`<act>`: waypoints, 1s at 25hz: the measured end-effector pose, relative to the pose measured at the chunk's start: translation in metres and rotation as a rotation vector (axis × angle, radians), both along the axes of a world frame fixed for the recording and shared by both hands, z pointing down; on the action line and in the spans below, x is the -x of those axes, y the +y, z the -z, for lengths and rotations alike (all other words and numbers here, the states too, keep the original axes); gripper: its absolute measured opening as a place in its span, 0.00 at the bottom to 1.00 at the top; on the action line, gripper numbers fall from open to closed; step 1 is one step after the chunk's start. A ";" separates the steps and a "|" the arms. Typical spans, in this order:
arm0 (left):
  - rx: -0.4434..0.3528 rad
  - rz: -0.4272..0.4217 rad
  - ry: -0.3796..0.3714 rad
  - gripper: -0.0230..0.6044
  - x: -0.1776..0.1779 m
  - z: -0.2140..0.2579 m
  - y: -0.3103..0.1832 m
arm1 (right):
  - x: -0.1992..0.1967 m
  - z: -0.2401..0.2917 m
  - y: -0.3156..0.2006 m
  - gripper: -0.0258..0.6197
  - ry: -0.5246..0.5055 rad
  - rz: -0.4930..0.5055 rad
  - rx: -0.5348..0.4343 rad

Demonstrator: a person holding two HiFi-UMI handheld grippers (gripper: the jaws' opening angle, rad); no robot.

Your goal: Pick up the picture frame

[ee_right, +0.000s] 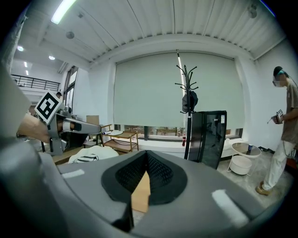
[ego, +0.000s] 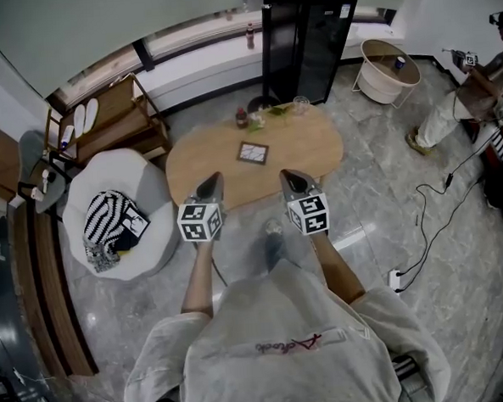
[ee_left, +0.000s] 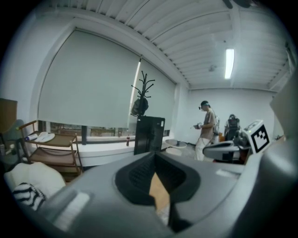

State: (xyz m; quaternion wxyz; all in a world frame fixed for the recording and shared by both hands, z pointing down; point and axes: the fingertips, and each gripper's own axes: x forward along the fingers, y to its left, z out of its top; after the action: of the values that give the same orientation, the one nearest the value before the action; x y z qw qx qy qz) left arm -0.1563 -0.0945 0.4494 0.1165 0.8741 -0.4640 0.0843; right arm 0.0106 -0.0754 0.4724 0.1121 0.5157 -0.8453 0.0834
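The picture frame [ego: 253, 153], small, dark-edged and square with a pale patterned face, lies flat near the middle of the oval wooden table [ego: 317, 154]. My left gripper [ego: 211, 181] and right gripper [ego: 292, 179] are held side by side over the table's near edge, pointing at the frame from short of it. Both are shut with nothing in them. In the left gripper view the jaws of the left gripper [ee_left: 156, 156] meet, with a sliver of table [ee_left: 159, 190] below. The right gripper [ee_right: 146, 156] shows the same over the table [ee_right: 141, 193]. Neither gripper view shows the frame.
A small bottle, greenery and glasses [ego: 267, 112] stand at the table's far edge. A white armchair with a striped cushion [ego: 112, 220] sits left, a wooden trolley [ego: 115, 119] behind it. A black cabinet [ego: 305, 40], a white basket table [ego: 390, 68], a person [ego: 474, 89] and a floor cable [ego: 432, 227] are right.
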 end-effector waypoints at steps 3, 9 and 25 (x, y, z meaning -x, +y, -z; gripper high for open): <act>0.003 0.008 -0.004 0.04 0.000 0.001 -0.022 | 0.000 0.002 -0.024 0.05 0.002 0.013 0.004; 0.008 0.015 -0.010 0.04 -0.011 0.005 -0.074 | -0.008 0.007 -0.080 0.05 0.007 0.033 0.005; 0.015 0.019 -0.013 0.04 -0.061 0.012 -0.214 | -0.055 0.009 -0.219 0.05 0.003 0.040 0.022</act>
State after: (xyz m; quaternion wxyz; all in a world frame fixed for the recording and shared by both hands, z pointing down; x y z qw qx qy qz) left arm -0.0957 -0.3088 0.4377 0.1210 0.8683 -0.4722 0.0923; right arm 0.0654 -0.2943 0.4637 0.1205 0.4975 -0.8543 0.0896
